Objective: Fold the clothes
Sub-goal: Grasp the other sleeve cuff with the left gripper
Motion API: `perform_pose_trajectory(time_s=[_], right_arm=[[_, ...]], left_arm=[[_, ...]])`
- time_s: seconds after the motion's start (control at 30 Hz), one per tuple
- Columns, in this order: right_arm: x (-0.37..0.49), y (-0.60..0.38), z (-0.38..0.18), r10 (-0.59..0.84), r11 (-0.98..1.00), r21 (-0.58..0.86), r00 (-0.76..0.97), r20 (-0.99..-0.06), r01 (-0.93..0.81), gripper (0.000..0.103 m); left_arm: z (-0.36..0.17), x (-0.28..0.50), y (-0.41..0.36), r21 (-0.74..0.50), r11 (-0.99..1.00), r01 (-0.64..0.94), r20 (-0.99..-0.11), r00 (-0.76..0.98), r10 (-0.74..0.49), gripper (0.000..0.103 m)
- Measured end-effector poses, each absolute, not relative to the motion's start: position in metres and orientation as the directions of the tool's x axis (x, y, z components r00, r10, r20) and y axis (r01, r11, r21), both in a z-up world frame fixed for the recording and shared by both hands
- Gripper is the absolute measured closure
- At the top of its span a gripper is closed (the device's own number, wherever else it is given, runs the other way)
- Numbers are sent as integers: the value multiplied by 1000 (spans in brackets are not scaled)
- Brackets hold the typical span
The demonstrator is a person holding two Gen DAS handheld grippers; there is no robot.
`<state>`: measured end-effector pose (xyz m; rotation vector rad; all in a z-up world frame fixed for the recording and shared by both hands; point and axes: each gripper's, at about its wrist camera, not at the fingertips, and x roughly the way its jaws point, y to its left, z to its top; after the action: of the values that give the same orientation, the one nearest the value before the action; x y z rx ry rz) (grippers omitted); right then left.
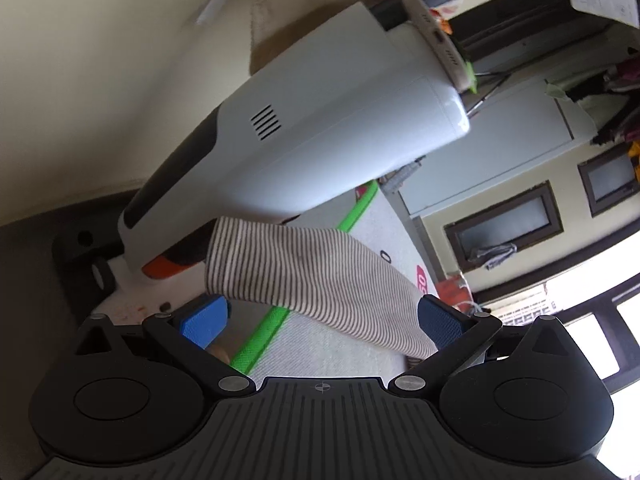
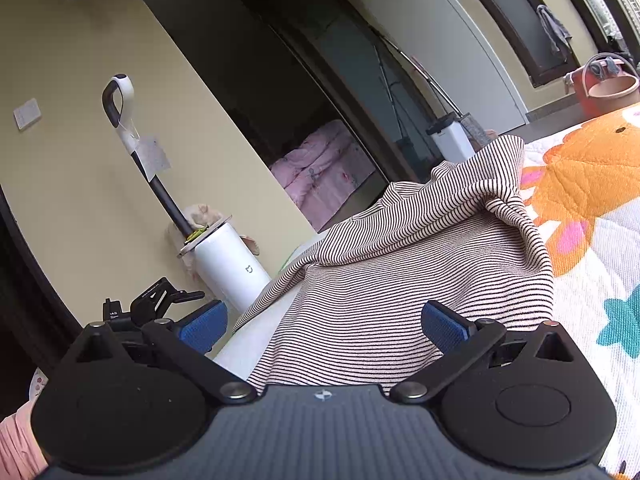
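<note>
One striped garment (image 2: pixel 400 264), two grippers (image 1: pixel 320 320) (image 2: pixel 324 324)

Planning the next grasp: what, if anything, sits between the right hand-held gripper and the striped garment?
Nothing visible does. The right hand-held gripper is open, and the striped garment lies directly ahead between its blue fingers, bunched on the patterned quilt. The white vacuum stands off to the side.

surface: quilted play mat (image 2: pixel 600 240) with cartoon prints in orange, pink and teal, green trim along its edge (image 1: pixel 264 332)
on it: striped garment (image 2: pixel 400 272), bunched up, draped over the mat's near edge
off the edge: white vacuum (image 2: pixel 230 266) on the floor
</note>
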<state>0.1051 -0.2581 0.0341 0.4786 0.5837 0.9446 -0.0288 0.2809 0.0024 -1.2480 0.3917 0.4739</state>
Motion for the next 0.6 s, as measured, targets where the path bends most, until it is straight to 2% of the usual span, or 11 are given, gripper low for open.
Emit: perform_pose_trajectory(time_s=[0.1, 0.2, 0.4, 0.47, 0.5, 0.53, 0.57, 0.6], right_arm=[[106, -258, 33, 854, 505, 615, 454, -255, -605, 0], [106, -256, 32, 853, 509, 612, 450, -264, -606, 0], [106, -254, 29, 850, 517, 608, 442, -285, -602, 0], [105, -254, 30, 852, 515, 605, 443, -281, -607, 0], [105, -255, 30, 853, 513, 604, 443, -276, -610, 0], [104, -255, 30, 854, 510, 605, 444, -271, -611, 0], [104, -256, 31, 854, 509, 606, 446, -268, -612, 0], [104, -257, 31, 854, 508, 607, 447, -265, -611, 0]], left_arm=[[-27, -32, 292, -837, 102, -537, -531, 843, 87, 0], [-47, -24, 295, -819, 34, -572, -569, 819, 73, 0], [-46, 5, 296, -789, 120, -603, -595, 798, 95, 0], [-40, 11, 298, -766, 158, -623, -610, 783, 127, 9], [-37, 13, 298, -755, 170, -633, -619, 774, 136, 30], [-34, 14, 298, -744, 181, -644, -628, 765, 144, 42], [-33, 14, 298, -742, 183, -645, -628, 764, 146, 43], [-30, 12, 297, -747, 190, -637, -620, 771, 146, 51]])
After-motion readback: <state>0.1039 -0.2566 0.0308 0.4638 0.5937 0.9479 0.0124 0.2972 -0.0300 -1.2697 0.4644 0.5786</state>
